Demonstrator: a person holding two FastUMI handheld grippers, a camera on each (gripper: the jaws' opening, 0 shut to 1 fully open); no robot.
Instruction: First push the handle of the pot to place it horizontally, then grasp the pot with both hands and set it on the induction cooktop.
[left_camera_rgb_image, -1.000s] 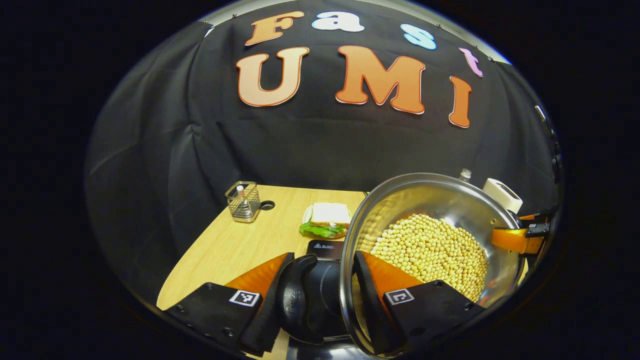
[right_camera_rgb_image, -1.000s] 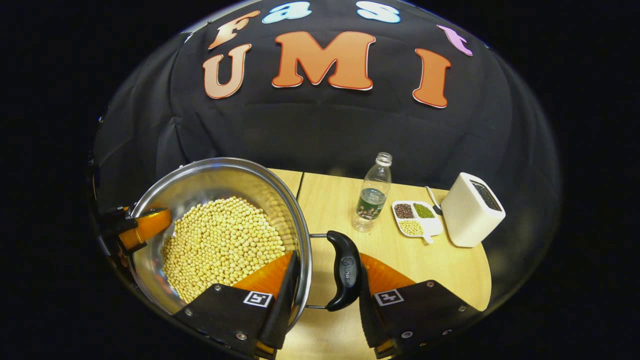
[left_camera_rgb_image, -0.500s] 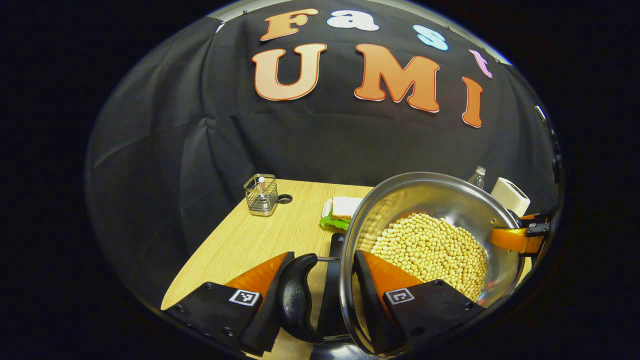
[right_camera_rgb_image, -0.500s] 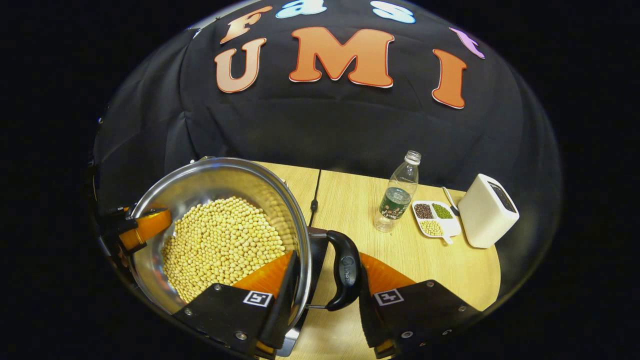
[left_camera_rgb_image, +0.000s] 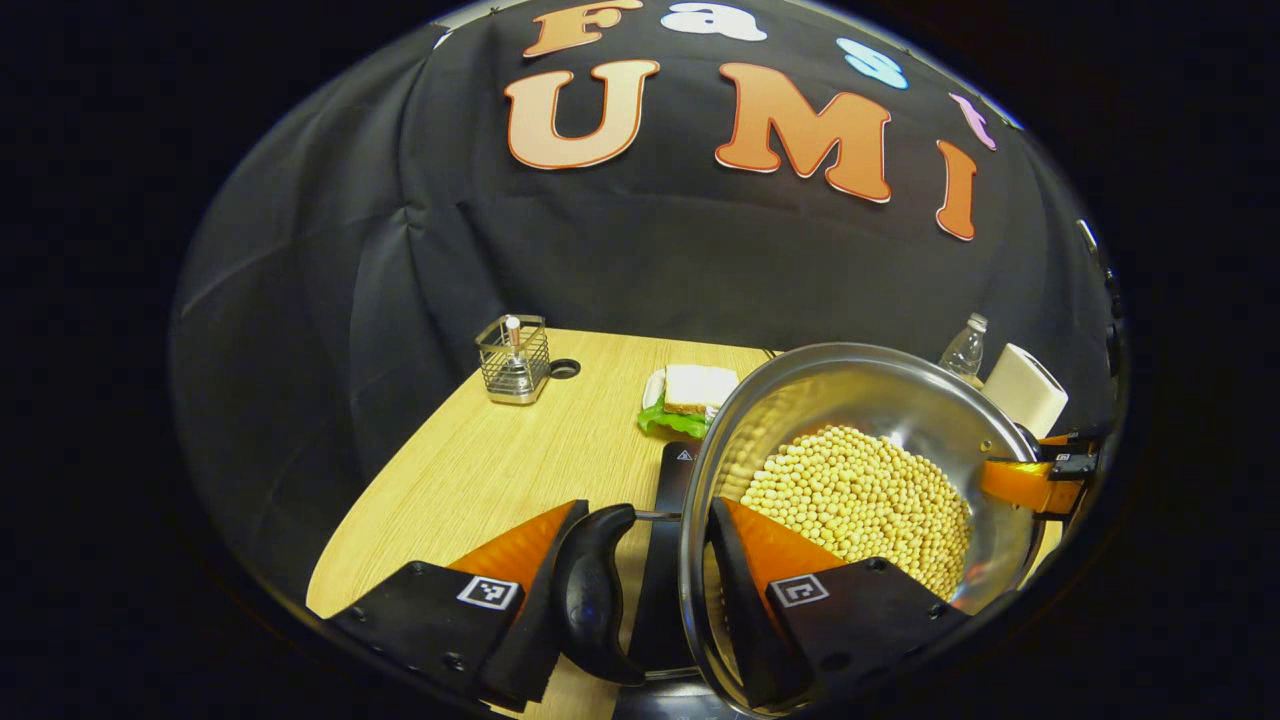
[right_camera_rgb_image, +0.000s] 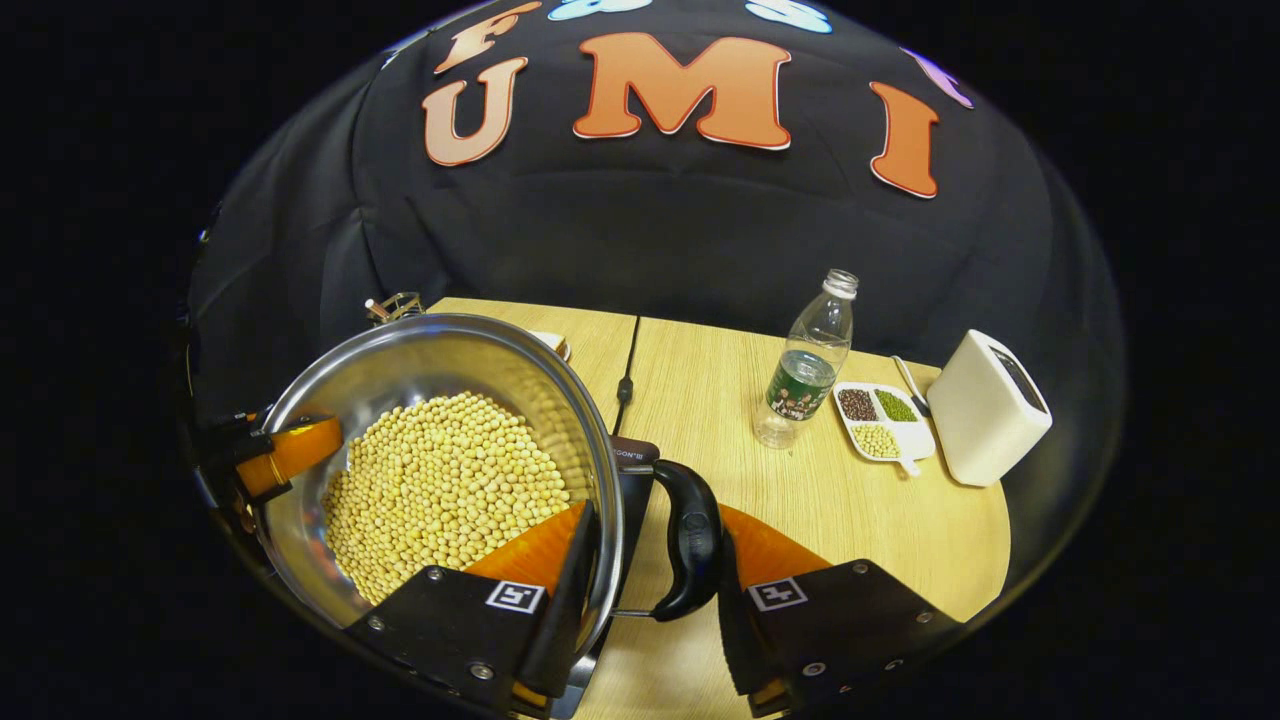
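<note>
A steel pot (left_camera_rgb_image: 880, 400) (right_camera_rgb_image: 420, 350) full of pale soybeans hangs between both grippers. My left gripper (left_camera_rgb_image: 640, 590) is shut on the pot's black side handle (left_camera_rgb_image: 592, 590), one finger outside the handle and the other inside the rim. On the opposite black handle (right_camera_rgb_image: 690, 540) my right gripper (right_camera_rgb_image: 650, 585) is shut the same way. Each gripper also shows across the pot: the right gripper (left_camera_rgb_image: 1030, 480) and the left gripper (right_camera_rgb_image: 280, 455). The black induction cooktop (left_camera_rgb_image: 672, 490) (right_camera_rgb_image: 630, 470) lies right under the pot. I cannot tell whether the pot touches it.
On the wooden table (left_camera_rgb_image: 480, 480) behind the pot are a sandwich with lettuce (left_camera_rgb_image: 690, 400) and a wire basket (left_camera_rgb_image: 513, 358). To the right stand a plastic bottle (right_camera_rgb_image: 808, 360), a divided dish of beans (right_camera_rgb_image: 885, 420) and a white box (right_camera_rgb_image: 990, 410). A black cable (right_camera_rgb_image: 627, 370) runs back from the cooktop.
Both grippers have carried the pot to the left and lower. The cooktop has come into sight beneath it in the right gripper view. The grips are unchanged.
</note>
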